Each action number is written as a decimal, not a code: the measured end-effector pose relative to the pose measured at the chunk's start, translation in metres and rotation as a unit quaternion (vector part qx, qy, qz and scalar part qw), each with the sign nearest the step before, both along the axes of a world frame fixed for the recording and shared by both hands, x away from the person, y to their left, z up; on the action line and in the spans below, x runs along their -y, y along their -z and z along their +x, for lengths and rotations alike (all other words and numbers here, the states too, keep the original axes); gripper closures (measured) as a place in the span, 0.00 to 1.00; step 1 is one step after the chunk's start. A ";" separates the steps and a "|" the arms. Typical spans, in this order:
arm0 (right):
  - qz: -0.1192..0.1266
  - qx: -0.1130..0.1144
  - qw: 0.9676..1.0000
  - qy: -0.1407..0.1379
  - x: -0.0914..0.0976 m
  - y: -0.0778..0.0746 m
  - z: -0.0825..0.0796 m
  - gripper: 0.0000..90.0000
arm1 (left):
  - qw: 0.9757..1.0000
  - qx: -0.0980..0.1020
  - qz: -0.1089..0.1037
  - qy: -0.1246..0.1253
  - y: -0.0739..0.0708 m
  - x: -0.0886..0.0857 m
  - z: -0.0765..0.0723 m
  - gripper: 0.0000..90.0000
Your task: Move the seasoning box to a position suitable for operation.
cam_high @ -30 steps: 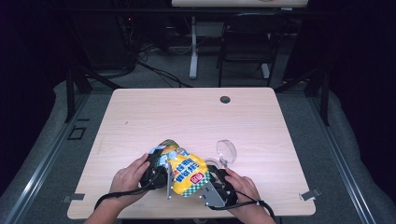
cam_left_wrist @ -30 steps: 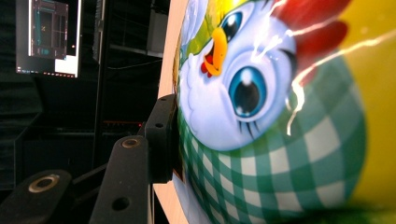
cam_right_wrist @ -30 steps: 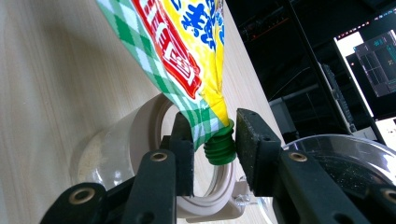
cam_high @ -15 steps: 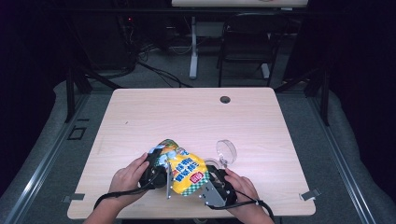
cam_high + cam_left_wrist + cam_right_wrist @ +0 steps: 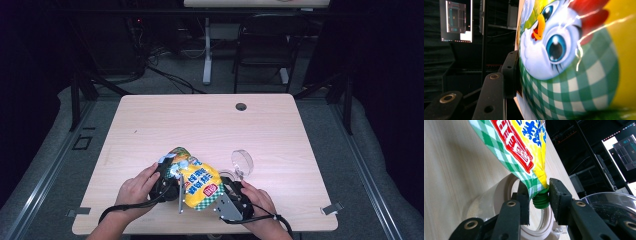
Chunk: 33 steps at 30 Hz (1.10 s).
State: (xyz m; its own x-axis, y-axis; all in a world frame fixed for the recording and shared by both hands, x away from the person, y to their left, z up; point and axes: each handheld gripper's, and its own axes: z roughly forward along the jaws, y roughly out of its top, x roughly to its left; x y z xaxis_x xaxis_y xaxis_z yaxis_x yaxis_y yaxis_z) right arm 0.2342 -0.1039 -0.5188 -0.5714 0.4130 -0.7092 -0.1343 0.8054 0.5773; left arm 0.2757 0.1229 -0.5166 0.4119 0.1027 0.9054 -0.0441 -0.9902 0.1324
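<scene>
Light wood table (image 5: 210, 125) with a round cable hole (image 5: 241, 106) sitting on grey floor (image 5: 380, 170). Dark room behind. White-legged table (image 5: 207, 55) and black chair (image 5: 260, 55) standing at back, cables (image 5: 165, 75) lying on floor. Lit monitor (image 5: 456, 21) glowing in darkness.

Both hand-held grippers low, close together — left (image 5: 167, 182) clamped, right (image 5: 227, 192) part-closed.

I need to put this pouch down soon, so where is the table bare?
The table is bare across its far half, up to the cable hole, and along its left and right edges. The near middle is crowded: the pouch, both tongs and the clear jar.
</scene>
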 end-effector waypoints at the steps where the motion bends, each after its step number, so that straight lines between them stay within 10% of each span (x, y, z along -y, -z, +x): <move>1: 0.000 0.000 1.000 0.000 0.000 0.000 0.000 0.79 | 1.000 0.003 0.001 0.000 0.000 0.000 0.000 0.63; 33: 0.020 -0.006 1.000 0.005 0.000 0.000 0.000 0.79 | 0.997 0.052 0.052 0.011 -0.011 0.004 -0.003 0.63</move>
State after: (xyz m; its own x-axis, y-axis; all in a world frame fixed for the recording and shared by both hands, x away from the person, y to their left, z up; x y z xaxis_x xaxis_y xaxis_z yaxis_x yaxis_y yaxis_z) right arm 0.2345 -0.1038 -0.5183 -0.5752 0.4466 -0.6854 -0.1185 0.7835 0.6100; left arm 0.2727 0.1194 -0.5058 0.3156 -0.0021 0.9489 -0.0746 -0.9970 0.0226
